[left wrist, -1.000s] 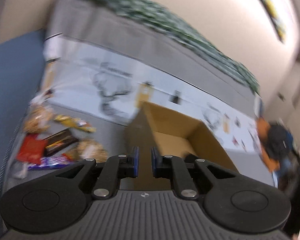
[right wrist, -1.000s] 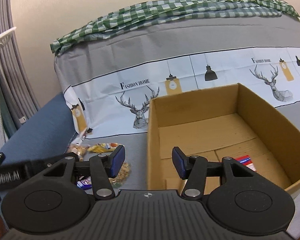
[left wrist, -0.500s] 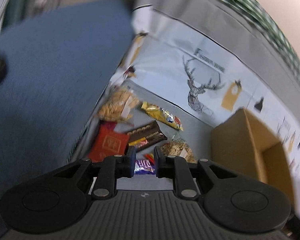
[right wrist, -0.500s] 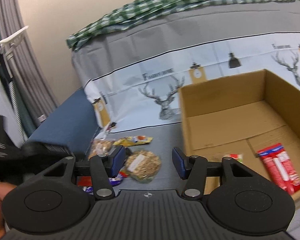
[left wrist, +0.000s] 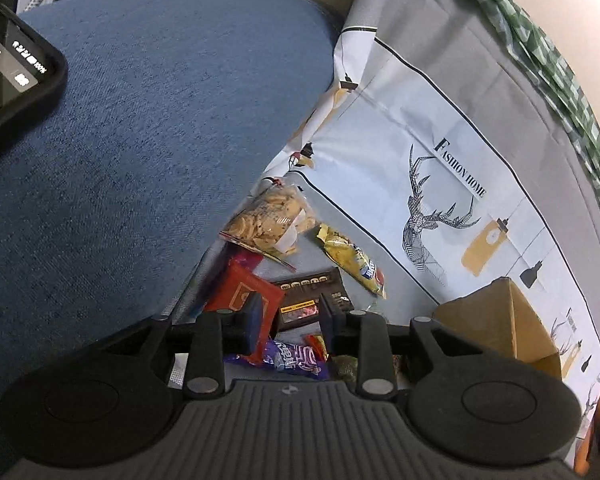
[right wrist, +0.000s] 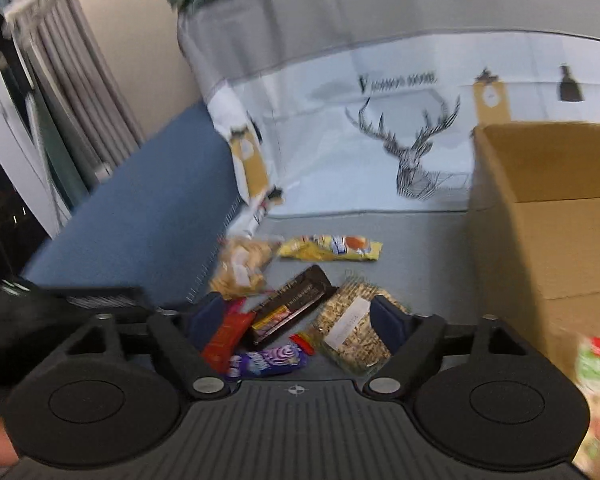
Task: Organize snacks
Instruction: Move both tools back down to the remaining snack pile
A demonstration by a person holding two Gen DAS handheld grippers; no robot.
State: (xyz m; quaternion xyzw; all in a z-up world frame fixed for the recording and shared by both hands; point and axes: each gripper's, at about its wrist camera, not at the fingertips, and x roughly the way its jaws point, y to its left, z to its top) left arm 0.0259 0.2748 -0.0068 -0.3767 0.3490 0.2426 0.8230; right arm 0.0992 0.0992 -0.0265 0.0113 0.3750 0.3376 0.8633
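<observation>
Loose snacks lie on the grey printed cloth beside a blue cushion point(left wrist: 140, 140). Among them are a clear bag of crackers point(left wrist: 268, 220), a yellow packet point(left wrist: 352, 260), a red packet point(left wrist: 244, 292), a dark chocolate bar point(left wrist: 312, 296) and a purple packet point(left wrist: 296, 360). My left gripper point(left wrist: 290, 318) hovers over the pile, its jaws opening a little, nothing pressed between them. My right gripper point(right wrist: 296, 320) hangs above the same pile, jaws opening wide and empty, over the dark bar point(right wrist: 292, 308) and a clear bag of grain snack point(right wrist: 352, 328). The cardboard box point(right wrist: 548, 220) stands to the right.
A phone point(left wrist: 12, 68) sits at the upper left edge of the left wrist view. The cloth with deer prints point(left wrist: 432, 216) rises behind the pile. A blurred green and red packet point(right wrist: 592, 364) shows at the right edge. Curtains point(right wrist: 60, 100) hang on the left.
Both cameras have swung left from the box to the snack pile. The left jaws have gone from shut to slightly parted. The right jaws have spread much wider.
</observation>
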